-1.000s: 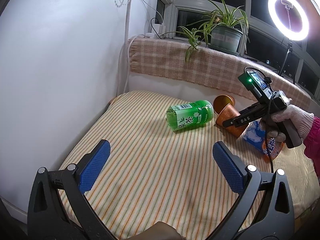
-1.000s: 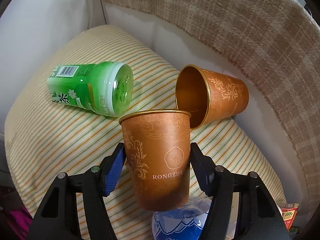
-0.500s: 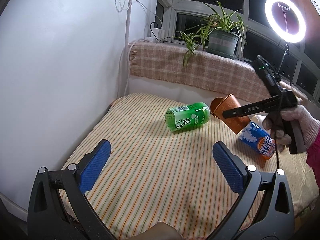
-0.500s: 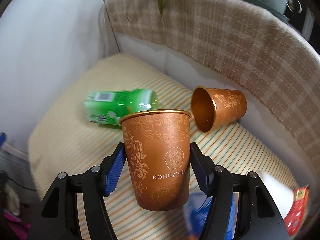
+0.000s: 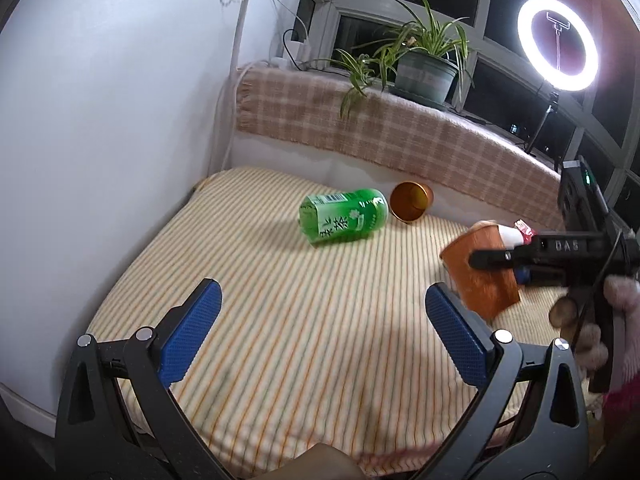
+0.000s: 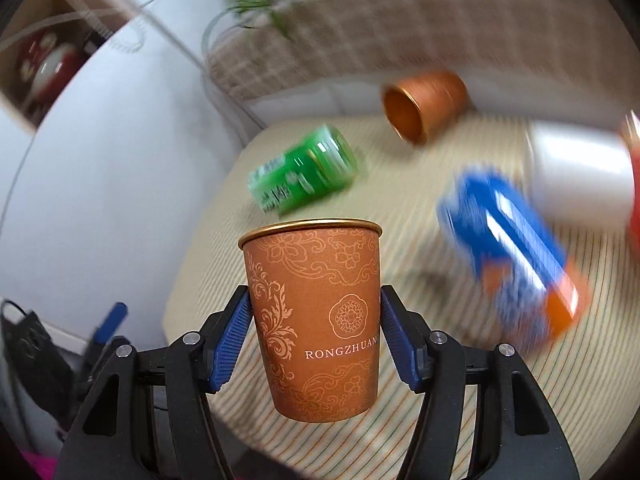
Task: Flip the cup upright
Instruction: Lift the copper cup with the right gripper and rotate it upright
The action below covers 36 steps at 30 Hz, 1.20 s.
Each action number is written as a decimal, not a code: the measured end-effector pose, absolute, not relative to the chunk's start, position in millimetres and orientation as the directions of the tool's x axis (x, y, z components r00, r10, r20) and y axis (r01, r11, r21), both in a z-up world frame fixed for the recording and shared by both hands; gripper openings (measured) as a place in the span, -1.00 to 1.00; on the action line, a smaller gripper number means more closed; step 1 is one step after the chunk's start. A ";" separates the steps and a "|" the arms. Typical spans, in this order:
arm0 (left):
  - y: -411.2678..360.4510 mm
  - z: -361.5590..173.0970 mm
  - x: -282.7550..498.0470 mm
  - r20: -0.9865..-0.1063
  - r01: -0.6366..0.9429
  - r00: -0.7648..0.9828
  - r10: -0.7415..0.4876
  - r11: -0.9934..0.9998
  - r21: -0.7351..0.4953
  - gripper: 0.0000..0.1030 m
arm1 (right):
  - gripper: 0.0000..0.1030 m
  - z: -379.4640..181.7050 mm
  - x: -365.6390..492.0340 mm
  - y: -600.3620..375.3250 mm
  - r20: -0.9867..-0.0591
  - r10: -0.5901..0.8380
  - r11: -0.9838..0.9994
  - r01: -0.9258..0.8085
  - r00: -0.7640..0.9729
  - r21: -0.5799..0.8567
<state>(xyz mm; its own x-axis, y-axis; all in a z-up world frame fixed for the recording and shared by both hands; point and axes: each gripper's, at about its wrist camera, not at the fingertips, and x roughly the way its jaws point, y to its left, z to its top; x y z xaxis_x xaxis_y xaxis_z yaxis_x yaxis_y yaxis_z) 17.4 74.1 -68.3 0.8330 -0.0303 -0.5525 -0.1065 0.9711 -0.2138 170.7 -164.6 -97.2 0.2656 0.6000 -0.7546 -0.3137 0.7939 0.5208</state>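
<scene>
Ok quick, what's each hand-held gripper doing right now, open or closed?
Left hand-held gripper: open, holding nothing.
Right hand-held gripper: shut on the patterned copper-brown paper cup, held rim-up.

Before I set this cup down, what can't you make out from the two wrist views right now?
- Held cup: base contact with the mat is hidden in the right wrist view; the left wrist view is blurred and the right gripper covers it.
- Blue packet: printing smeared by motion, right wrist view.
- White cup: blurred, partly cut off by the right edge.
</scene>
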 end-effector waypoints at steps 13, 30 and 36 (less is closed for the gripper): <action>43.2 -63.9 8.4 -0.573 -0.025 0.815 -0.082 0.984 -0.176 1.00 | 0.22 -147.9 126.0 -198.3 -0.732 0.617 0.770 -0.031 0.290 0.637; 16.6 -69.3 16.3 -0.617 0.035 0.773 -0.146 0.981 -0.189 1.00 | 0.43 -133.7 100.6 -222.0 -0.751 0.534 0.832 -0.085 0.389 0.548; 10.6 -88.8 35.6 -0.682 0.088 0.676 -0.278 0.950 -0.300 1.00 | 0.43 -116.8 72.1 -236.5 -0.747 0.454 0.883 -0.136 0.486 0.449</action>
